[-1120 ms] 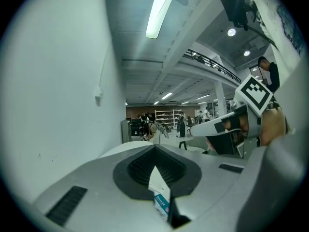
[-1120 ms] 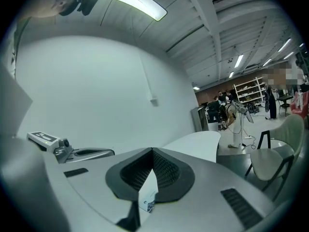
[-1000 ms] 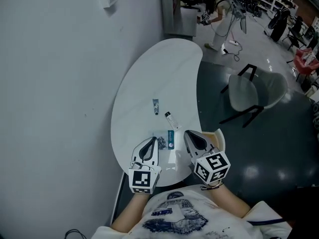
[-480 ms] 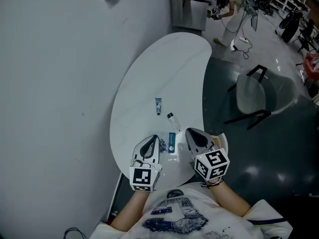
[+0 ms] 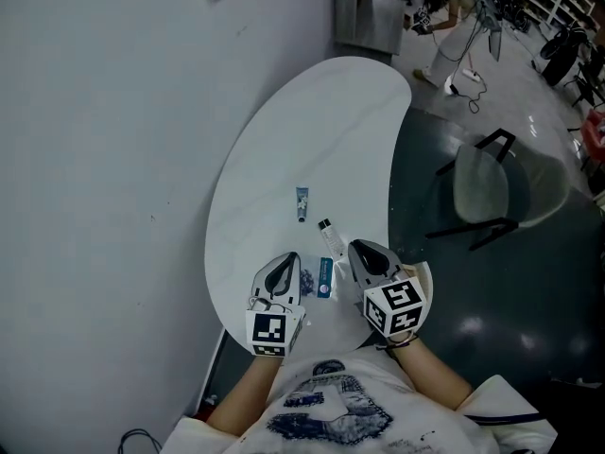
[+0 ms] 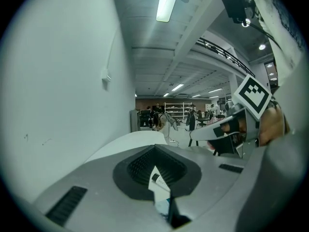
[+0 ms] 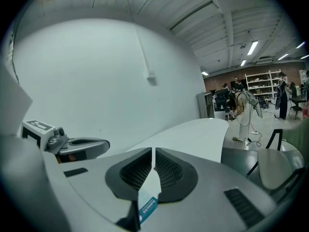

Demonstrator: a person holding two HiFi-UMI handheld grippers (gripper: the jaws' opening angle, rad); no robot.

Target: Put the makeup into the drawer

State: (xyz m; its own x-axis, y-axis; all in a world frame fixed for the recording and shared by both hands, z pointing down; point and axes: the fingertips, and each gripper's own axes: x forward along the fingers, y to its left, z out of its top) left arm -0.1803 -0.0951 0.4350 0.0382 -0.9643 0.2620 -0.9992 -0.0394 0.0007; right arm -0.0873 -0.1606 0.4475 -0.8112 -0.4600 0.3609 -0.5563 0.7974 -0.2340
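Head view: I look steeply down at a white, bean-shaped desk whose left edge runs along a pale wall. I hold a gripper in each hand over the desk's near edge, side by side and pointing away from me.

The left gripper has its jaws pressed together with nothing between them. The right gripper is the same: only a hairline slit shows between its pads, and it grips nothing.

The makeup lies loose on the desk:
- A teal packet lies flat near the near edge, between the two grippers.
- A small dark item, too small to make out, lies just left of the packet, beside the left gripper.
- A small clear bottle with a dark cap lies on its side just beyond the packet.
- A short tube lies farther on, toward the middle of the desk.

A chair stands on the dark floor off the desk's right edge.
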